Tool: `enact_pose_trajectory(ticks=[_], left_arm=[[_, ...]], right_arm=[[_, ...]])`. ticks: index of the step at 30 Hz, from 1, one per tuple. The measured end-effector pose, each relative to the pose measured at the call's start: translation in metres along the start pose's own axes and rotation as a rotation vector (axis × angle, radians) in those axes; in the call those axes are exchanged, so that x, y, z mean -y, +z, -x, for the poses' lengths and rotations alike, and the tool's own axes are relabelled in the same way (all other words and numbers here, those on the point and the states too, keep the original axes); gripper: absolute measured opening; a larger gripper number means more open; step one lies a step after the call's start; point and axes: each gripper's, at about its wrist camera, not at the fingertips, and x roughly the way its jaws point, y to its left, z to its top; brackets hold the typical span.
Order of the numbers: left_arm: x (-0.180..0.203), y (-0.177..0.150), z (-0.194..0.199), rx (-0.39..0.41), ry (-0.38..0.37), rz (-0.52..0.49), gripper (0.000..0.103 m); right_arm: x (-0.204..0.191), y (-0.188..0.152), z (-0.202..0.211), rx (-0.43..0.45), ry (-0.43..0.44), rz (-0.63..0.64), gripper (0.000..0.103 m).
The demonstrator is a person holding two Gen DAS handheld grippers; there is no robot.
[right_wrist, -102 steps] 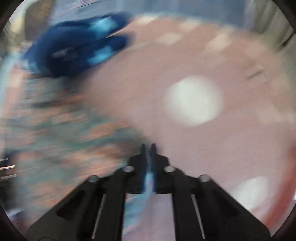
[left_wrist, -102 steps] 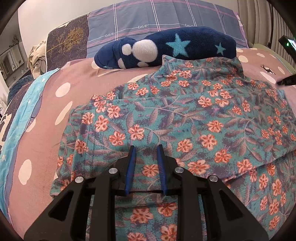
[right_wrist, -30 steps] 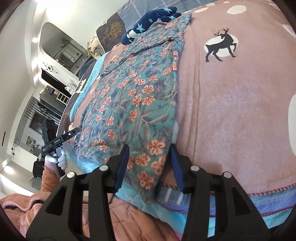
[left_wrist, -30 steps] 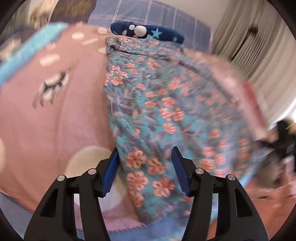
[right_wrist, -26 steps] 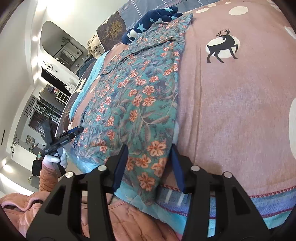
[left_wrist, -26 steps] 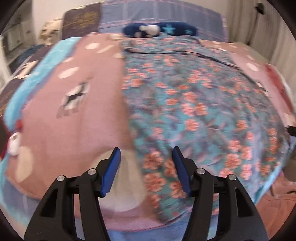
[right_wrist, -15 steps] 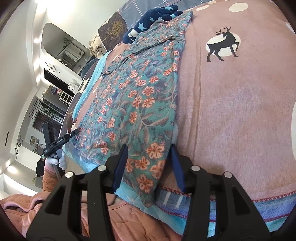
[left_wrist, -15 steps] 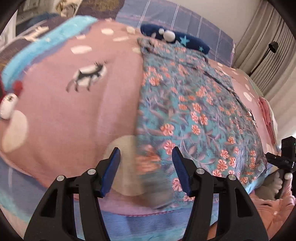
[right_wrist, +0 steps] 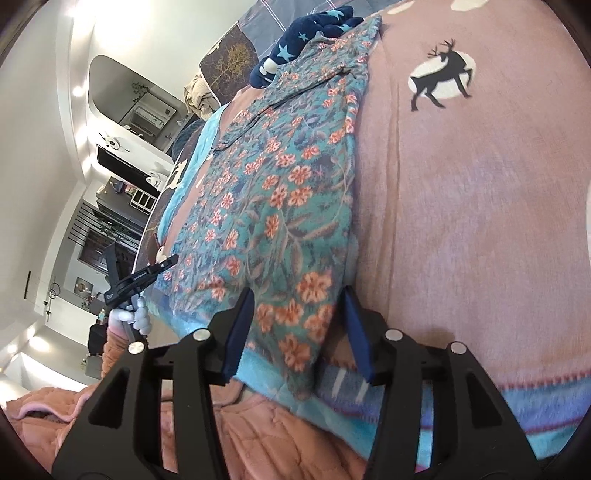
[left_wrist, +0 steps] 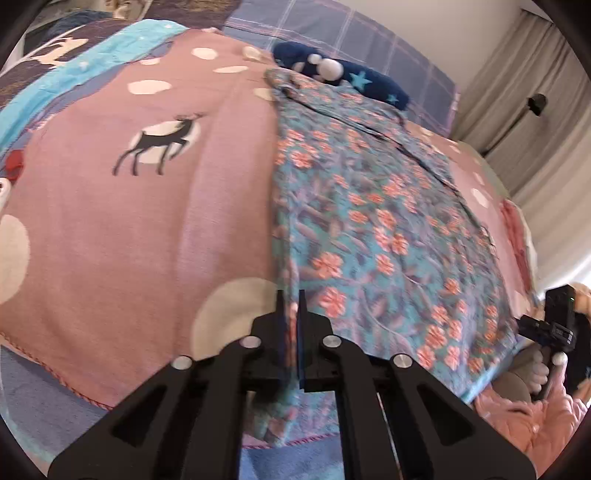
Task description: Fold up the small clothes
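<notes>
A teal garment with orange flowers [left_wrist: 376, 221] lies spread flat on a pink blanket [left_wrist: 147, 229]. My left gripper [left_wrist: 291, 295] is shut on the garment's near left corner at the bed's front edge. In the right wrist view the same floral garment [right_wrist: 280, 206] runs away from me, and my right gripper [right_wrist: 299, 295] is open with its jaws on either side of the garment's near right corner. The left gripper [right_wrist: 162, 264] shows small at the garment's far corner in that view.
A navy star-print plush [left_wrist: 340, 74] lies at the head of the bed beside checked pillows [left_wrist: 332, 33]. The blanket's front hem [right_wrist: 480, 402] hangs over the bed edge. A salmon quilted cover [right_wrist: 277, 439] lies below. Curtains [left_wrist: 535, 129] stand at the right.
My left gripper has closed from wide open onto the garment's near left corner. My right gripper has stayed open around the near right corner.
</notes>
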Motion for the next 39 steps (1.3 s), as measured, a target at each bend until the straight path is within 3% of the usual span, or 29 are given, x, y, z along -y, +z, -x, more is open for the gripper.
enact_pose_trajectory(ticks=[4,8,9,10,11,13,15,21,24,29,33,39], left_arm=[[0.005,0.002,-0.005,-0.009,-0.073,-0.037,0.042],[0.011,0.011,-0.013,-0.022,-0.076,-0.058,0.043],[0.010,0.013,-0.014,-0.023,-0.071,-0.055,0.034],[0.009,0.014,-0.014,-0.023,-0.059,-0.057,0.015],[0.008,0.014,-0.014,-0.025,-0.058,-0.056,0.009],[0.005,0.013,-0.011,-0.006,-0.097,-0.041,0.003],[0.008,0.014,-0.005,0.039,-0.142,-0.040,0.003],[0.037,0.032,0.047,0.244,-0.281,-0.074,0.002],[0.053,0.038,0.067,0.319,-0.346,-0.092,0.002],[0.083,0.032,0.088,0.390,-0.466,-0.099,0.002],[0.110,0.011,0.111,0.445,-0.532,-0.111,0.002],[0.120,-0.012,0.133,0.493,-0.531,-0.084,0.002]], right_arm=[[0.006,0.008,-0.007,0.006,0.043,-0.034,0.051],[0.002,0.019,-0.018,0.014,0.077,-0.024,0.051],[0.001,0.020,-0.019,0.014,0.076,-0.023,0.051],[0.000,0.019,-0.018,0.017,0.067,-0.024,0.044],[0.001,0.017,-0.017,0.020,0.046,-0.028,0.037],[0.008,0.013,-0.013,0.029,0.036,-0.060,0.011],[0.014,0.011,-0.009,0.058,0.082,-0.117,0.004],[-0.009,0.025,0.034,0.218,0.274,-0.095,0.002],[-0.021,0.033,0.060,0.319,0.299,-0.038,0.002],[-0.006,0.028,0.107,0.460,0.403,-0.072,0.002],[-0.011,0.014,0.148,0.541,0.404,-0.046,0.002],[-0.021,0.002,0.179,0.582,0.328,-0.011,0.002]])
